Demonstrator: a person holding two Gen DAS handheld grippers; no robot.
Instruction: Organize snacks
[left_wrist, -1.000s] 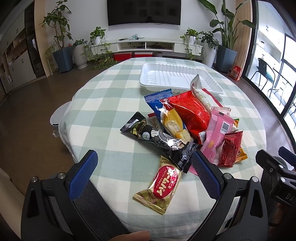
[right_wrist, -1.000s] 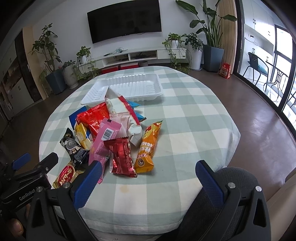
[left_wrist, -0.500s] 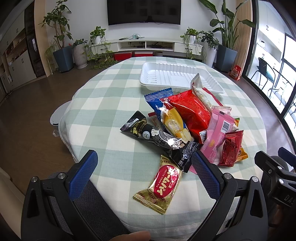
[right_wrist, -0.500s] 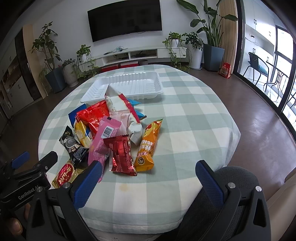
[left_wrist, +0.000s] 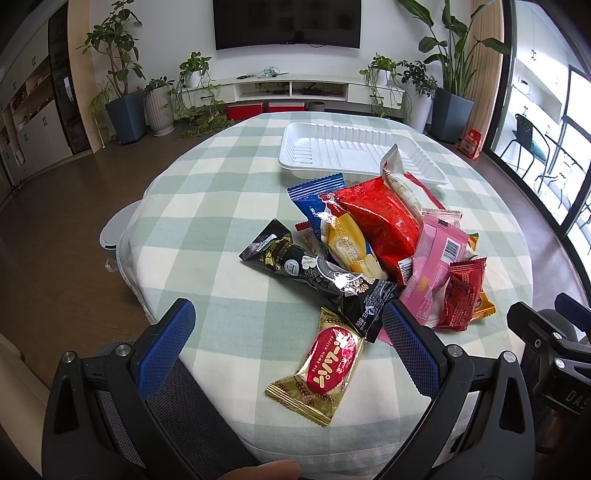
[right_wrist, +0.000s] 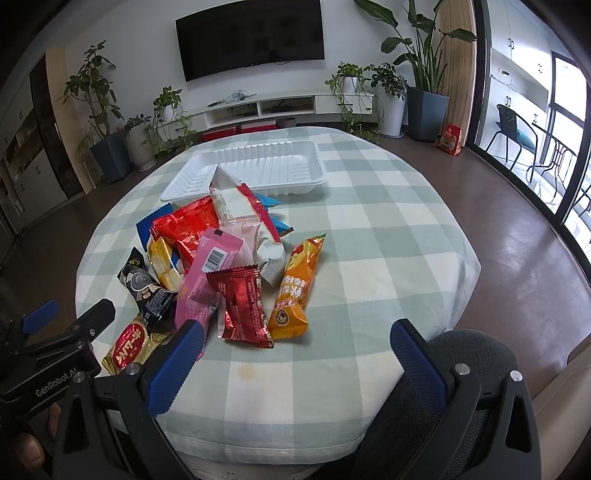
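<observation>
Left wrist view. The left gripper (left_wrist: 286, 341) hovers at the near edge of the round table (left_wrist: 221, 206), its blue-padded fingers (left_wrist: 166, 343) spread wide and holding nothing. Directly between them lies the gold-and-red packet (left_wrist: 325, 369), long axis running from near left to far right, its far end tucked under the black wrapper (left_wrist: 314, 269). The snack heap (left_wrist: 388, 240) lies beyond and to the right; the empty white tray (left_wrist: 354, 155) lies behind it.

Right wrist view. The right gripper (right_wrist: 295, 363) hovers likewise with fingers apart and empty. The dark red packet (right_wrist: 242, 304) and the orange packet (right_wrist: 297, 286) lie just ahead and slightly left, long axes pointing roughly away towards the tray (right_wrist: 251, 171). The gold-and-red packet sits far left, so the left gripper is judged the nearer.
</observation>
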